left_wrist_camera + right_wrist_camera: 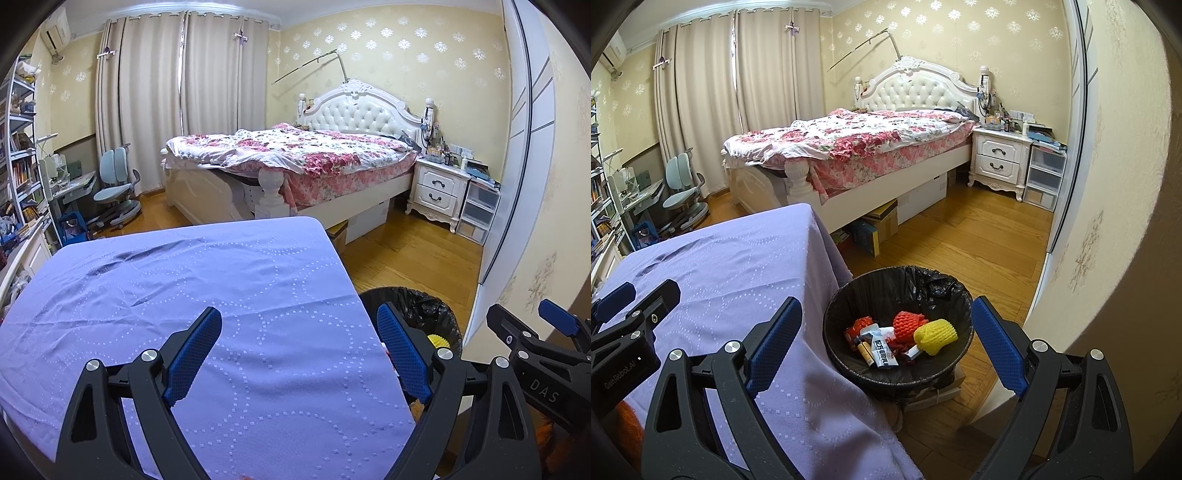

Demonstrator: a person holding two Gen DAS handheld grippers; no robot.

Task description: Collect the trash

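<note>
Both tongs are shown wide and empty above the desk (221, 280), which is covered by a purple cloth. The left tongs (299, 354) are held over bare cloth; the right tongs (886, 343) are held at the desk's edge, with the bin (897, 373) seen between their blue pads and below them. The trash lies inside the bin's black liner: a yellow foam net (936, 334), an orange net (908, 321), and wrappers (882, 349) beside them. No loose trash is seen on the cloth ahead of either tongs, so collection is judged nearly or wholly done (only the part of the desk nearest the holder is hidden). The step is best done by sweeping both views across the desk and the floor by the bin before stopping; any remaining item should be gripped at its middle and released low over the liner.
</note>
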